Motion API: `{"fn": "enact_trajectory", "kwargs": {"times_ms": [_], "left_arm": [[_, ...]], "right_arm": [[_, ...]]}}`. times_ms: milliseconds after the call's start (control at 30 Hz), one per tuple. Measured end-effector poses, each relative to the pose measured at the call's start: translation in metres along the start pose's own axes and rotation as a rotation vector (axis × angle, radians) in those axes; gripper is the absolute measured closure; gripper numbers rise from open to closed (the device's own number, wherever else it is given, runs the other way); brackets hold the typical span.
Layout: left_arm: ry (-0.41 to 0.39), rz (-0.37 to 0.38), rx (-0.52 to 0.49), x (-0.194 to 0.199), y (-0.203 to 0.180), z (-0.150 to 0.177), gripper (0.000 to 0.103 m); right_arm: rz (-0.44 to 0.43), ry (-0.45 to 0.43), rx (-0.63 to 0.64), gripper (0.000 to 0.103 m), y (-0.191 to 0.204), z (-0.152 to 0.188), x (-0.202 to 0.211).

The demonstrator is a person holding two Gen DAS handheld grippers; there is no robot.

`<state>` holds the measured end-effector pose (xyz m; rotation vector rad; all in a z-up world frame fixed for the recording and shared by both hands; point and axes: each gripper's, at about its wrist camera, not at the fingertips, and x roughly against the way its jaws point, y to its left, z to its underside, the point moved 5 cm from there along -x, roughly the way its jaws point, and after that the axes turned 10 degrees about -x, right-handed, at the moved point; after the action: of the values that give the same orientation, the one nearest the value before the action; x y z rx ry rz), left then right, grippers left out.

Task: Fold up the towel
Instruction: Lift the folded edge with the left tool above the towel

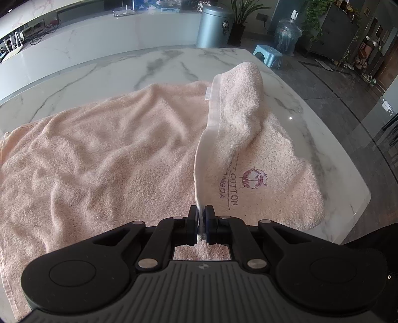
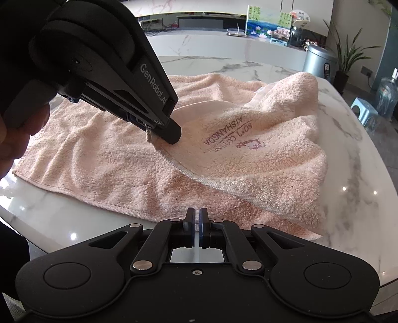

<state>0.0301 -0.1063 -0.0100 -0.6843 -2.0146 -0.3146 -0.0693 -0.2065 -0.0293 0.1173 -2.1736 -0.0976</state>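
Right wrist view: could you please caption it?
Left gripper lifts the pink towel's hem over the marble table.

I see a white marble table (image 1: 161, 62) filling mid-frame, a long white counter (image 1: 99, 39) across the upper left, and at upper right a blue-grey bin (image 1: 214, 24), potted plant (image 1: 241, 15), blue stool (image 1: 267, 56), water jug (image 1: 286, 34) on dark tiled floor (image 1: 335, 99).

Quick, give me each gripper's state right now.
Left gripper: shut on the pink towel, pinching its white hem.
Right gripper: shut, nothing visible between its fingers, at the towel's near edge.
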Motion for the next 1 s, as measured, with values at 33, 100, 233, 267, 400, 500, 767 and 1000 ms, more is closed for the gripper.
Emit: {"fn": "enact_trajectory", "kwargs": {"times_ms": [33,100,233,267,400,500,767,1000], "left_arm": [[-0.001,0.002,-0.004,0.000,0.001,0.000,0.098],[-0.001,0.002,-0.016,0.001,0.002,0.000,0.098],[-0.009,0.011,-0.078,0.003,0.001,0.000,0.098],[-0.012,0.015,-0.094,0.004,0.001,0.001,0.098],[-0.028,0.018,-0.131,0.008,0.004,0.000,0.098],[-0.040,0.025,-0.125,0.012,0.006,-0.001,0.098],[-0.064,0.031,-0.111,0.017,0.006,-0.007,0.098],[-0.125,-0.048,-0.050,0.039,0.032,-0.016,0.098]], "right_arm": [[0.001,0.002,0.005,0.102,0.000,0.000,-0.001],[0.002,0.006,0.015,0.102,-0.001,0.001,-0.002],[0.000,0.011,0.035,0.102,-0.002,0.001,-0.003],[-0.002,0.010,0.038,0.102,-0.003,0.001,-0.003],[-0.011,0.002,0.041,0.102,-0.005,0.001,-0.003],[-0.025,-0.017,0.033,0.102,-0.006,0.001,0.000],[-0.061,-0.027,0.036,0.102,0.003,-0.001,-0.003],[-0.035,-0.010,0.076,0.102,0.011,0.006,-0.003]]}}
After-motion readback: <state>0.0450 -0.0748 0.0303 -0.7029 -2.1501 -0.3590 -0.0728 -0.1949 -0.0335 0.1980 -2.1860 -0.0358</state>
